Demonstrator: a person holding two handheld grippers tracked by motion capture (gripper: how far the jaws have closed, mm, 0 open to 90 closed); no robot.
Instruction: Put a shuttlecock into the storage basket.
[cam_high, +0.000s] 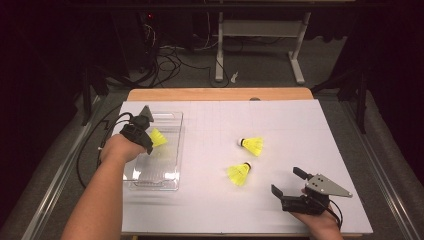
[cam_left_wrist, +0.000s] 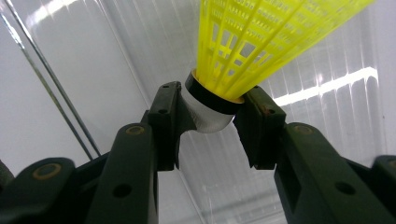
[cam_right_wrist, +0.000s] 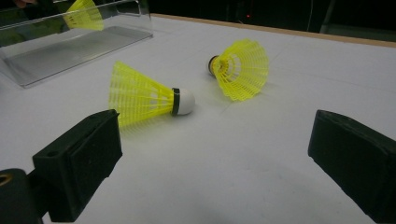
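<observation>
My left gripper (cam_high: 150, 135) hangs over the clear plastic tray (cam_high: 170, 172), shut on a yellow shuttlecock (cam_high: 158, 137). In the left gripper view both pads clamp its white cork (cam_left_wrist: 208, 116), and the yellow skirt (cam_left_wrist: 261, 37) fans away above the tray floor. Two more yellow shuttlecocks lie on the white table: one (cam_high: 252, 145) near the middle, one (cam_high: 239, 173) closer to me. My right gripper (cam_high: 289, 183) rests near the front right edge, jaws wide open with nothing between them, facing those two shuttlecocks (cam_right_wrist: 149, 99) (cam_right_wrist: 240, 67).
The tray (cam_right_wrist: 70, 51) stands along the left side of the white sheet (cam_high: 300, 130). A wooden table edge (cam_high: 220, 94) runs along the far side. Cables and a desk frame (cam_high: 260, 45) lie on the floor beyond.
</observation>
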